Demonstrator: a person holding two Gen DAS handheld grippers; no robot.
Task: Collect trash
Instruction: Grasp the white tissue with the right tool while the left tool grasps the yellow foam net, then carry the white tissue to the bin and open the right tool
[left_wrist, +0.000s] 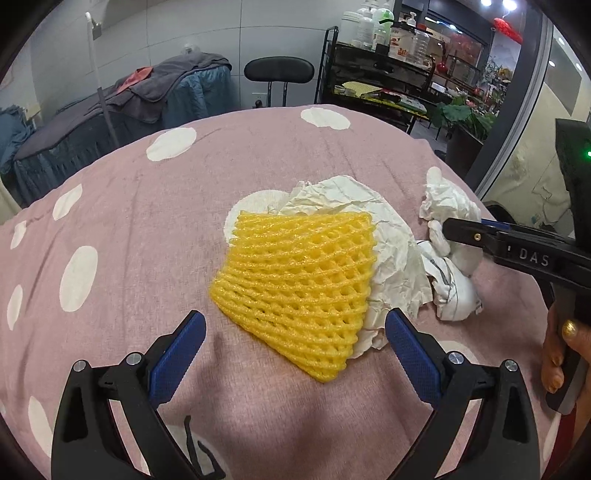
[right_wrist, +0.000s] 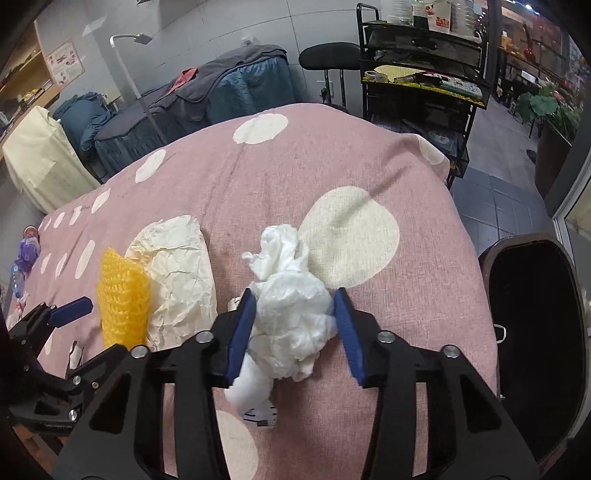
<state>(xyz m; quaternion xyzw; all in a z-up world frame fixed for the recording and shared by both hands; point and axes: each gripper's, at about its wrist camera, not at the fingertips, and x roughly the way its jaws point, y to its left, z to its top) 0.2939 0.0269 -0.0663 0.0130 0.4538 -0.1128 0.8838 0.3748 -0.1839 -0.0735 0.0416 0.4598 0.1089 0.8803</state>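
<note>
A yellow foam fruit net (left_wrist: 299, 284) lies on the pink spotted cloth (left_wrist: 129, 221), partly over a crumpled cream paper (left_wrist: 391, 251). My left gripper (left_wrist: 295, 328) is open, its blue pads either side of the net's near edge, empty. A wad of white tissue (right_wrist: 291, 314) lies to the right of the paper. My right gripper (right_wrist: 295, 310) straddles the wad with both pads touching its sides, and the wad rests on the cloth. The net (right_wrist: 123, 299), the paper (right_wrist: 181, 273) and the left gripper's fingertip (right_wrist: 74, 308) show at the left of the right wrist view.
A dark open bin (right_wrist: 532, 332) stands beside the table's right edge. A plastic bottle (right_wrist: 24, 258) lies at the far left edge. Behind are a black stool (left_wrist: 279, 72), a black wire shelf cart (right_wrist: 424, 74) and covered furniture (left_wrist: 110, 122).
</note>
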